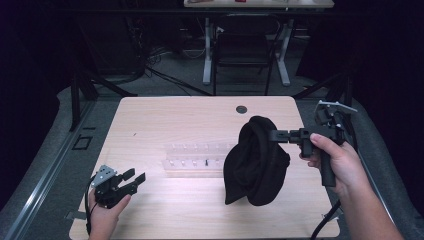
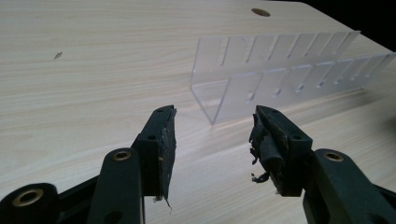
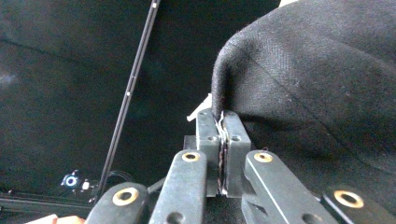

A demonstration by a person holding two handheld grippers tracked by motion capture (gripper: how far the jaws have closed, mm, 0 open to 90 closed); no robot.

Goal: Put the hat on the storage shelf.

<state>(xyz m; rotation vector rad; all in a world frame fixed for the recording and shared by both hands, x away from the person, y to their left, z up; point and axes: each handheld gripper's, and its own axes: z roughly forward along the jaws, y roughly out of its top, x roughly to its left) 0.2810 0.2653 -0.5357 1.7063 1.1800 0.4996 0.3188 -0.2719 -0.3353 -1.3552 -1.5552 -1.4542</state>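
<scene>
We see the right gripper (image 1: 276,135) above the right side of the wooden bench (image 1: 150,120), its fingers (image 3: 233,135) pinched tight on an edge of a black cloth (image 1: 256,162). The cloth hangs in a bunched fold, its lower end at or just above the bench top, and it covers the right end of a clear plastic rack (image 1: 195,159) lying mid-bench. In the right gripper view the cloth (image 3: 317,84) blocks everything to its right. The left gripper (image 1: 134,178) rests low at the bench's near-left corner, fingers (image 2: 161,140) spread wide around nothing, aimed toward the rack (image 2: 275,70). A dark chair (image 1: 243,47) stands beyond the far edge.
</scene>
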